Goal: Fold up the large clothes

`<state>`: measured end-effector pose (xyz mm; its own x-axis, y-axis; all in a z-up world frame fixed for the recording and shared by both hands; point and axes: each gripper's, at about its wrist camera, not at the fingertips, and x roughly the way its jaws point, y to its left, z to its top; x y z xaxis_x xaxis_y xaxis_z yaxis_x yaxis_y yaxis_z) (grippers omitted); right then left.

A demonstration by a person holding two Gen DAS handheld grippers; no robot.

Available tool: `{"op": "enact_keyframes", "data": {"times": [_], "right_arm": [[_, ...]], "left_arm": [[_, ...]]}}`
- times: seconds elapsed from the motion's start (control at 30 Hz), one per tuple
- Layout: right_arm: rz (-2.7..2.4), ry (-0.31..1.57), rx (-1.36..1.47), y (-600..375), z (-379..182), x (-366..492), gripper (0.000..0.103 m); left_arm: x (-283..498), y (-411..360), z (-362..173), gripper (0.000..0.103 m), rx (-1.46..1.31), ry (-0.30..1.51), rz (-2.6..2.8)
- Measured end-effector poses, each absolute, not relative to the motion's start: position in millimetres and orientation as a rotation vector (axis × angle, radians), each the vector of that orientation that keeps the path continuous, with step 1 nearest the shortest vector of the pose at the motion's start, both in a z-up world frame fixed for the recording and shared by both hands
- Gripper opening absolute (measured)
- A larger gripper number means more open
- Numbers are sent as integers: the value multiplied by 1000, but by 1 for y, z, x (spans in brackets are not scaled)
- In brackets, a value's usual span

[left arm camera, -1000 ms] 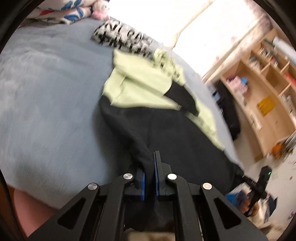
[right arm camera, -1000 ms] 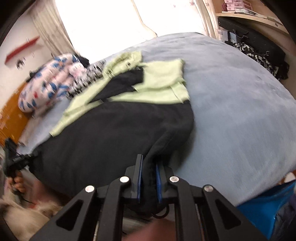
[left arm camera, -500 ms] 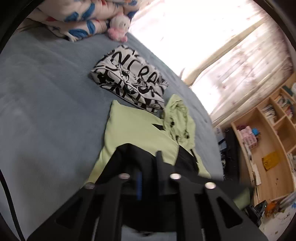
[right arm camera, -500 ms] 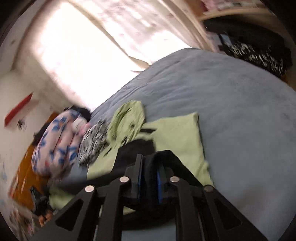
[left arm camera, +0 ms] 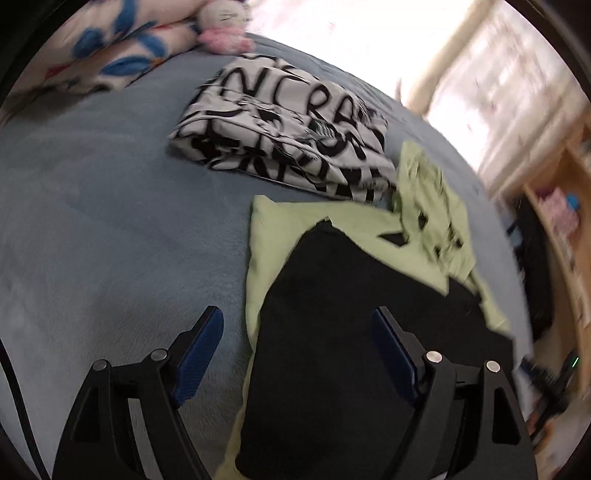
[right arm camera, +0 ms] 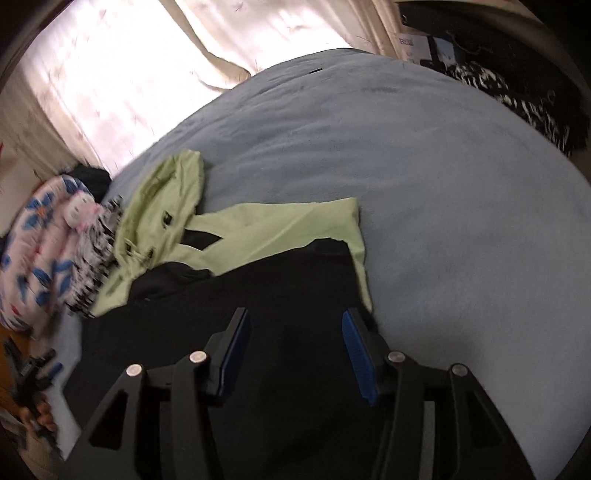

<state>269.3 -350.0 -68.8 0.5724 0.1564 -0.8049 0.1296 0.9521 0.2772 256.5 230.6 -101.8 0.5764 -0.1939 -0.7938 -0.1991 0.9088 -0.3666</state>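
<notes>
left view: plush toy, printed folded garment beyond hoodie on bed | left gripper jaws just opened wide, released, hoodie beneath | right view: curtain, hoodie | right gripper jaws just opened, released

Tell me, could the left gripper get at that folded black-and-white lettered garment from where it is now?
Probably yes: the left gripper is open and empty, and only bare blue bedspread and the green-and-black hoodie lie before the lettered garment.
</notes>
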Motion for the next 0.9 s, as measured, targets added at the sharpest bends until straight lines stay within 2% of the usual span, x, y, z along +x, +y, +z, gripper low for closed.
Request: {"op": "enact_keyframes", "data": {"times": [0.2, 0.47, 0.53, 0.57, 0.6, 0.67, 0.7, 0.8, 0.9], "right_arm": [[-50, 1007, 207, -352, -85, 297, 52], [-13, 1033, 241, -361, -109, 303, 52], [-10, 1023, 237, -361, -111, 300, 52], [-11, 1018, 229, -360, -111, 298, 50], [-20, 1009, 206, -358, -111, 296, 42], [-38, 992, 169, -352, -109, 294, 33], [-52, 975, 143, -349, -107, 291, 26], [-84, 940, 104, -343, -102, 286, 15], [-118, 893, 72, -338, -93, 276, 10]], "left_arm": [[290, 201, -111, 80, -237, 1013, -16], [334, 184, -132, 79, -122, 1071, 15], [341, 181, -139, 73, -106, 1088, 13], [344, 177, -144, 64, -95, 1097, 7], [345, 174, -146, 48, -94, 1094, -3], [341, 167, -147, 31, -63, 1060, 25], [339, 164, -146, 18, -40, 1042, 43], [328, 154, -144, 9, 11, 997, 87], [313, 150, -135, 7, 11, 948, 129]]}}
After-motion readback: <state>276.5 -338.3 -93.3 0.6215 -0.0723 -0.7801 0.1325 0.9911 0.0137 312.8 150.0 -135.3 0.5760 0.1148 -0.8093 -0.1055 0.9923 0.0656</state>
